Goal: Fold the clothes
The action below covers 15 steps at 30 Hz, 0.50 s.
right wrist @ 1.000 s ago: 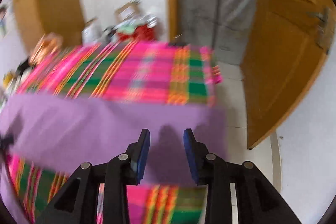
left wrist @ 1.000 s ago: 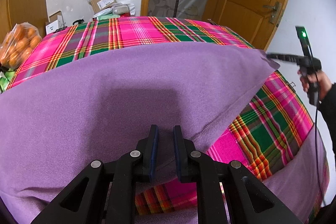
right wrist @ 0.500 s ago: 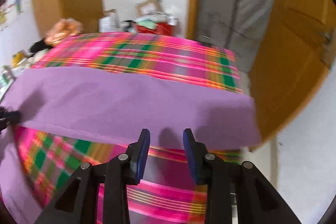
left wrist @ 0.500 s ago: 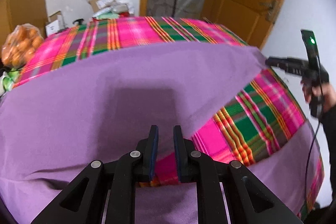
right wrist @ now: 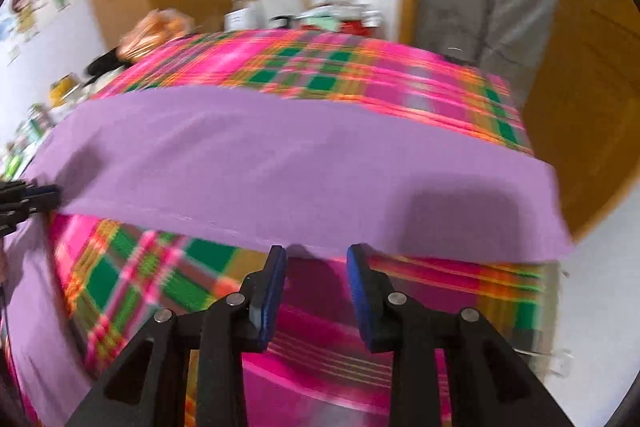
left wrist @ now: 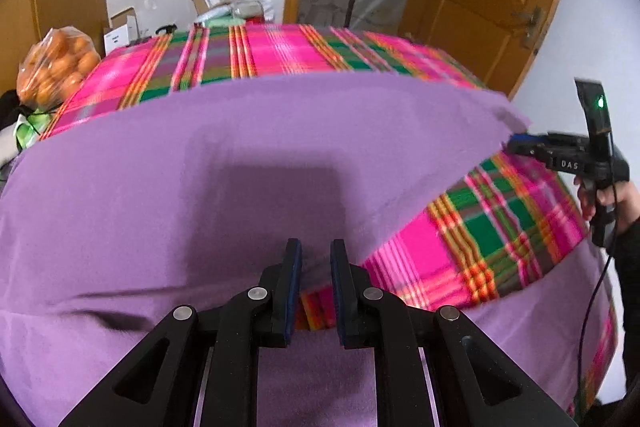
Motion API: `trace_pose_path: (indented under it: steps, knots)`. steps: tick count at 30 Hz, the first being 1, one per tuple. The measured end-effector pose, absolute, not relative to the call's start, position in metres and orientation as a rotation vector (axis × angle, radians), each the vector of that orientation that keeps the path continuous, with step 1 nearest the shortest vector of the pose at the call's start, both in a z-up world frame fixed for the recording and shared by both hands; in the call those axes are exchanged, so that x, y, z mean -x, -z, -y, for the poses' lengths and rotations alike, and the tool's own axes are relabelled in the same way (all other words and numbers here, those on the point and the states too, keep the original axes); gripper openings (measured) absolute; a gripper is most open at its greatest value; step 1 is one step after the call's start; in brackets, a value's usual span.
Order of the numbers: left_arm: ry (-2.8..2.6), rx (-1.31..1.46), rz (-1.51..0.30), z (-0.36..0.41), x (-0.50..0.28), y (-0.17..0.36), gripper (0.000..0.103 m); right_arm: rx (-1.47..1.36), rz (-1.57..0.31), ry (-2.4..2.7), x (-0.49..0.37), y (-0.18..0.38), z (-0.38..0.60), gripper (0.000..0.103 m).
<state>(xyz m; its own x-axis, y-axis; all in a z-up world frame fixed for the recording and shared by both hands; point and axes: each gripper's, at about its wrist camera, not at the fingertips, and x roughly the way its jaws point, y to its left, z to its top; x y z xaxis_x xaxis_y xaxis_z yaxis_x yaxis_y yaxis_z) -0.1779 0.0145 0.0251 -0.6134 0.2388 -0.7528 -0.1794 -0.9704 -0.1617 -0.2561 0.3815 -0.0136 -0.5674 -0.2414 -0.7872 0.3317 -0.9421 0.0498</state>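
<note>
purple cloth (left wrist: 240,163) lies in a long band across the plaid-covered table (left wrist: 280,55), its folded edge running side to side. left gripper (left wrist: 316,259) pinches that edge; right gripper (right wrist: 316,259) is closing, nothing between its pads. only the left view shows "das" on the right gripper.
</note>
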Motion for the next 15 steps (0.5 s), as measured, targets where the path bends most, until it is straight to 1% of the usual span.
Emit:
trace_pose_path:
  steps: [4,5,8,9,11,13,15]
  knots:
    - [-2.644,1.256,0.182,-0.005,0.189,-0.02,0.015,-1.212,0.09,2.617,0.274,0.004,-0.42,0.032]
    - [-2.637,1.272,0.183,-0.005,0.191,-0.016,0.015,-1.216,0.114,2.628,0.279,0.005,-0.425,0.032]
    - [-2.648,1.255,0.136,-0.01,0.187,-0.013,0.015,-1.301,0.042,2.625,0.291,0.019,-0.434,0.033]
    - [-2.647,1.252,0.13,-0.011,0.186,-0.013,0.015,-1.319,0.021,2.625,0.293,0.022,-0.438,0.029]
    - [-2.643,1.243,0.139,-0.011,0.184,-0.012,0.015,-1.341,0.012,2.651,0.293,0.021,-0.45,0.029]
    - [-2.646,1.234,0.132,-0.012,0.185,-0.011,0.015,-1.363,0.031,2.733,0.295,0.014,-0.464,0.03]
    - [-2.648,1.226,0.125,-0.013,0.186,-0.01,0.015,-1.317,0.091,2.76,0.296,0.006,-0.468,0.031]
